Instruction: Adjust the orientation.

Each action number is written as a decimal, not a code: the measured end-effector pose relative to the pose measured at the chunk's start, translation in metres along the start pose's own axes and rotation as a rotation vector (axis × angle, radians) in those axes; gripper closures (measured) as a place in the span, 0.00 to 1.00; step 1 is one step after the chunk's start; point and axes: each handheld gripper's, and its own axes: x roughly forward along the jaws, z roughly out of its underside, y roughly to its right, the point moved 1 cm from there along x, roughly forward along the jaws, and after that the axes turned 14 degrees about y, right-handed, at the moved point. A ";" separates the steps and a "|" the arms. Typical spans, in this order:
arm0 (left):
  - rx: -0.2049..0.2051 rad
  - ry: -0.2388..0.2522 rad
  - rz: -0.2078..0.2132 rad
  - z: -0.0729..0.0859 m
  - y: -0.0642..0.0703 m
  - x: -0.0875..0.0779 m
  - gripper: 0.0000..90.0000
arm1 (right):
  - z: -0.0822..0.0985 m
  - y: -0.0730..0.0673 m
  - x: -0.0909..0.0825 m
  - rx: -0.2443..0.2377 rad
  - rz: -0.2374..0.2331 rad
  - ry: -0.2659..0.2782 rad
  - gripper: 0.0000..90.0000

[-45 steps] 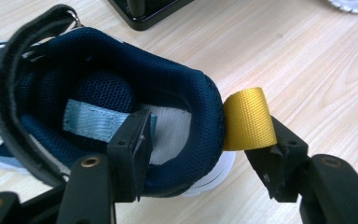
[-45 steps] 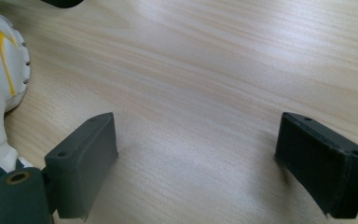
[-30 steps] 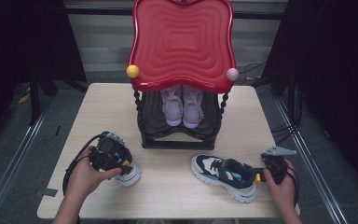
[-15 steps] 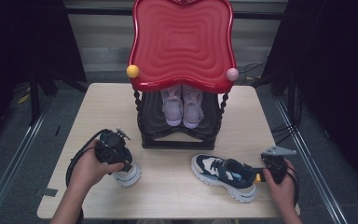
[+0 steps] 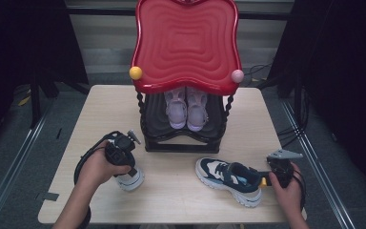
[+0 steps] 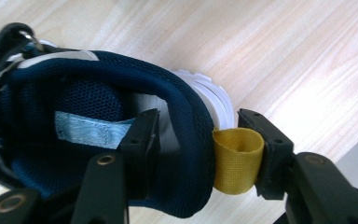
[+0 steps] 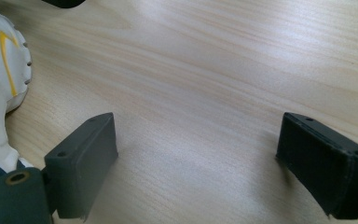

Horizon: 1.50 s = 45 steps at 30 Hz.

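A navy and white sneaker (image 5: pixel 131 178) stands at the table's left front under my left gripper (image 5: pixel 124 160). In the left gripper view its heel collar (image 6: pixel 186 140) and yellow pull loop (image 6: pixel 237 158) sit between the jaws of my left gripper (image 6: pixel 203 135). One jaw is inside the shoe and the other is against the loop, which keeps its round shape. The jaws have just been closing around the heel. The matching sneaker (image 5: pixel 228 175) lies at the front right, heel towards my right gripper (image 5: pixel 269 179). That right gripper (image 7: pixel 198 135) stands wide open over bare wood, the sneaker's white sole (image 7: pixel 0 74) beside its left jaw.
A black shoe rack (image 5: pixel 186 143) with a red wavy top (image 5: pixel 186 43) stands at the table's middle back. A pair of lilac shoes (image 5: pixel 187 109) sits on its shelf. Cables (image 5: pixel 83 160) loop beside the left hand. The table's front edge (image 5: pixel 171 220) is close to both forearms.
The left hand and its gripper have shifted a little to the right, over the left sneaker's heel. The right gripper and the right sneaker have stayed where they were.
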 end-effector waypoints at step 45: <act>0.094 -0.098 0.007 -0.007 0.002 0.009 0.70 | 0.000 0.000 0.000 -0.001 -0.002 0.000 0.13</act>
